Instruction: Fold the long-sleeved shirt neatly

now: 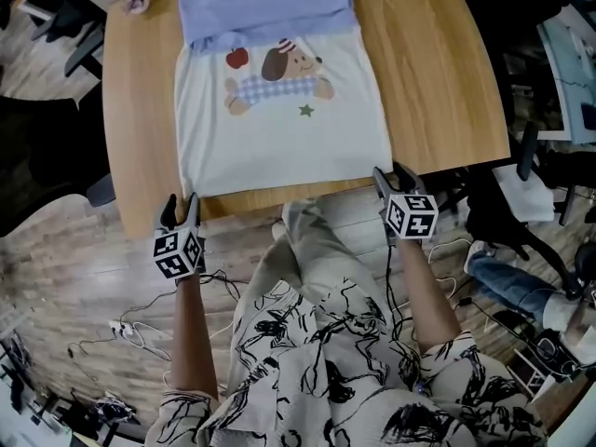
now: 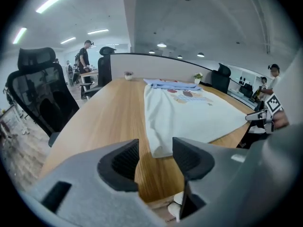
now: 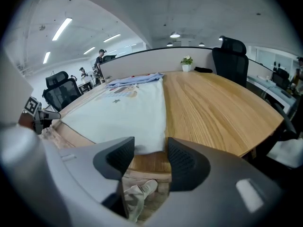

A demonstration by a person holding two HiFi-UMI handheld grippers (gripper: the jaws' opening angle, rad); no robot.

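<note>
Seen from above, a person faces a wooden worktop [image 1: 438, 82] with a gripper in each hand. At the left, the left gripper [image 1: 181, 208] hovers just off the near edge. Its fingers [image 2: 120, 162] are apart and hold nothing, and the shirt's left hem corner lies on the wood just beyond them.

In the middle, the shirt [image 1: 279, 128] lies flat and front up on the worktop. It has a white body with a cartoon dog, blue sleeves folded across the chest, and its hem runs along the near edge.

At the right, the right gripper [image 1: 394, 177] sits by the other hem corner. Its fingers [image 3: 187, 164] are likewise spread and empty, and the corner shows in the gap between them.

The step in hand looks like taking both hem corners to fold the bottom up toward the collar. To do it well, each gripper should slide one finger under its corner and pinch front and back layers together (a single layer would pull the shirt apart). Both should then close at once and carry the corners level, so the fold stays straight and the sleeves stay put.

The red collar is cut off at the top of the overhead view. A small pale thing [image 1: 137, 4] at the worktop's far left corner is too small to name. Whether any finger touches the wood cannot be told.
</note>
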